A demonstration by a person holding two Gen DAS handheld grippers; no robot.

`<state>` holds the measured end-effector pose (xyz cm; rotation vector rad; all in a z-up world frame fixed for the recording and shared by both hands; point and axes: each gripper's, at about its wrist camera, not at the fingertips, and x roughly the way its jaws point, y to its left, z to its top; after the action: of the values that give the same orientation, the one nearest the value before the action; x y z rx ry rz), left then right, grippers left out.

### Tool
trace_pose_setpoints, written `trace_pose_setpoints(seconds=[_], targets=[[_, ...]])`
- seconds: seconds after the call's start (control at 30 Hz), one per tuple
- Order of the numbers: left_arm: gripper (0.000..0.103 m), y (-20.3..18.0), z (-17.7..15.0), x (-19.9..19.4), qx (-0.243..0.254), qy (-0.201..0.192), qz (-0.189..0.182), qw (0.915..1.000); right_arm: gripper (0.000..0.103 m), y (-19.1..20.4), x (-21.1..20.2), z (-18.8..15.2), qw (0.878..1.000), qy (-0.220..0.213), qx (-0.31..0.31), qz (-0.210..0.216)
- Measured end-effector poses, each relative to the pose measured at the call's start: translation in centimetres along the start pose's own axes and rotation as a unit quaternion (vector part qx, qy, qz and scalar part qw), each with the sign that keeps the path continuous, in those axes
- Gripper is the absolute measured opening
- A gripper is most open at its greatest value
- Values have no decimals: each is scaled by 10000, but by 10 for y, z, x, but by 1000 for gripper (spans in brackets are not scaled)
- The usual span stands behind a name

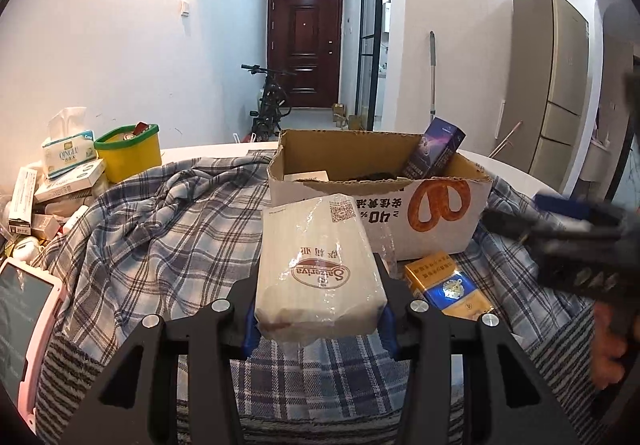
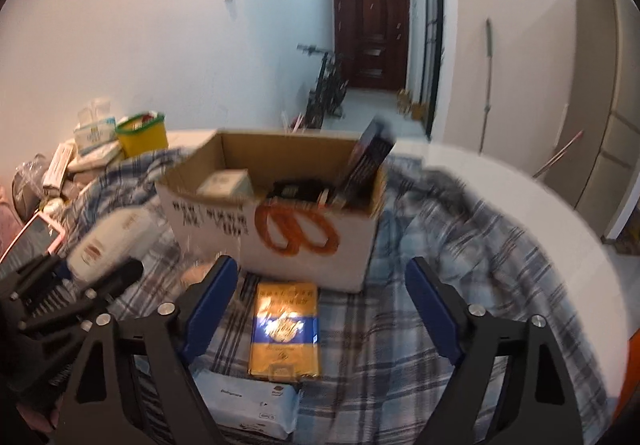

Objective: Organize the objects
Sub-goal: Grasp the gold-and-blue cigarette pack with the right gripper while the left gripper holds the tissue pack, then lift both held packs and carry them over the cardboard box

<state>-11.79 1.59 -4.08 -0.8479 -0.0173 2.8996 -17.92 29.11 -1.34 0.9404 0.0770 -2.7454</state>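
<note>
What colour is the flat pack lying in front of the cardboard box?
Gold pack with a blue band; clearest in the right wrist view.

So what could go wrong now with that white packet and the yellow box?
The left gripper pinches the white packet only at its near end, so it might droop or slip out. The open right gripper sits over the yellow box, close to the wipes pack, and might snag that too.

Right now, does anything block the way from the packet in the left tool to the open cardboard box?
Nothing visible does: the wrapped packet is clamped in the left tool, just before the cardboard box, whose top is open.
</note>
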Motion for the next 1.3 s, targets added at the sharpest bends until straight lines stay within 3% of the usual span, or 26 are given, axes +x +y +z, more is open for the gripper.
trace_pose_setpoints(seconds=[0.43, 0.57, 0.8, 0.97, 1.3], targets=[[48, 0, -1, 0, 57, -2, -5, 10000, 80, 11, 49, -27, 9960, 845, -229, 150], [48, 6, -1, 1, -149, 28, -21, 9999, 79, 11, 51, -29, 9954, 916, -268, 122], [48, 1, -1, 0, -74, 24, -19, 10000, 75, 20, 59, -32, 9921, 1122, -557, 48], [48, 3, -1, 1, -101, 48, -18, 9999, 56, 21, 66, -33, 9896, 1310, -585, 51], [48, 4, -1, -1, -100, -12, 4, 9999, 51, 22, 55, -31, 9929, 1045, -554, 98]])
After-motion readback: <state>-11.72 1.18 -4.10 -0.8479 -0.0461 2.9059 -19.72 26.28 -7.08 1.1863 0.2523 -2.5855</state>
